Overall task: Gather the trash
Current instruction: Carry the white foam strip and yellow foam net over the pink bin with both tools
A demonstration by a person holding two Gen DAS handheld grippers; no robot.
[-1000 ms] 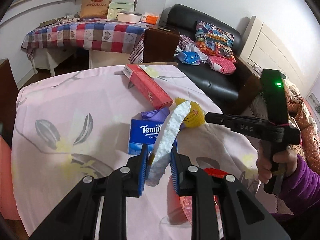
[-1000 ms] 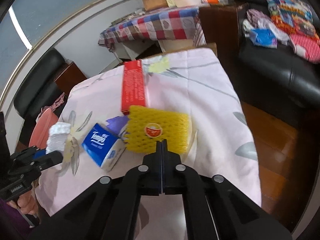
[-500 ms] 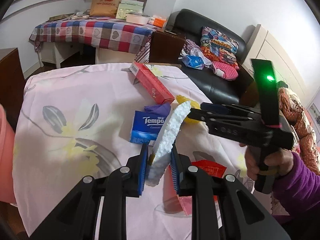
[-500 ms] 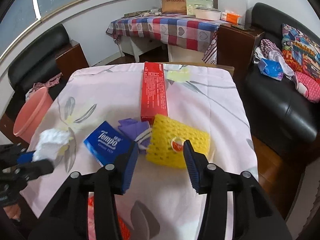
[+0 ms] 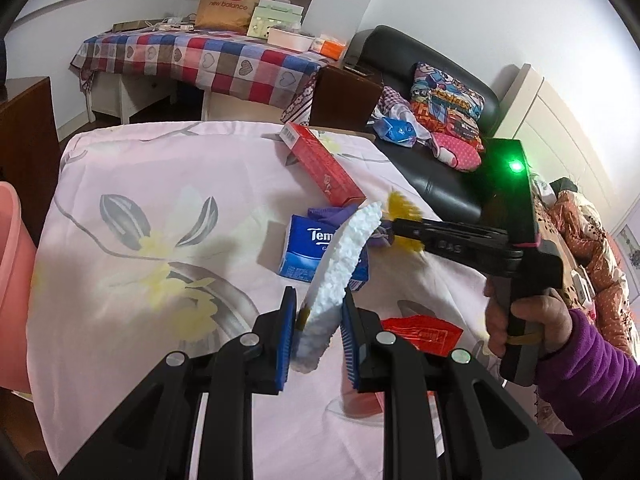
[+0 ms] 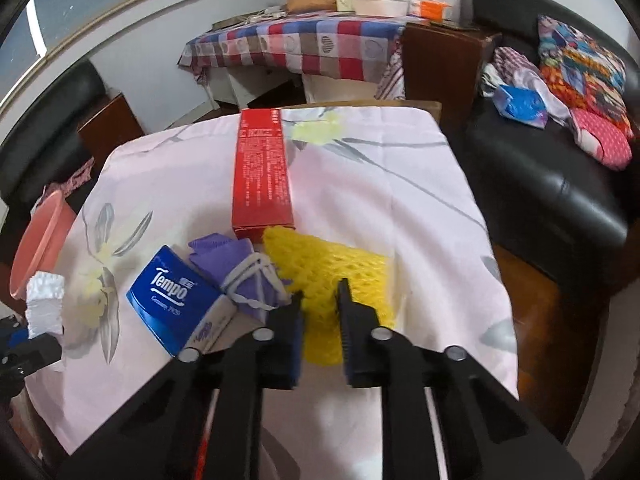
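Left gripper (image 5: 318, 322) grips white foam (image 5: 340, 256); right gripper (image 6: 320, 316), jaws just closing, pinches yellow net (image 6: 340, 268). Red box (image 6: 262, 172), tissue pack (image 6: 172, 296), purple wad (image 6: 236, 260), red wrapper (image 5: 424, 332) left; pink bin (image 6: 36, 240) holds nothing visible.

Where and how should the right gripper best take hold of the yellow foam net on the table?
Probably at the near edge of the yellow foam net, from above: it lies flat and soft, and the right gripper has just been closing astride that edge, clear of the purple cloth.
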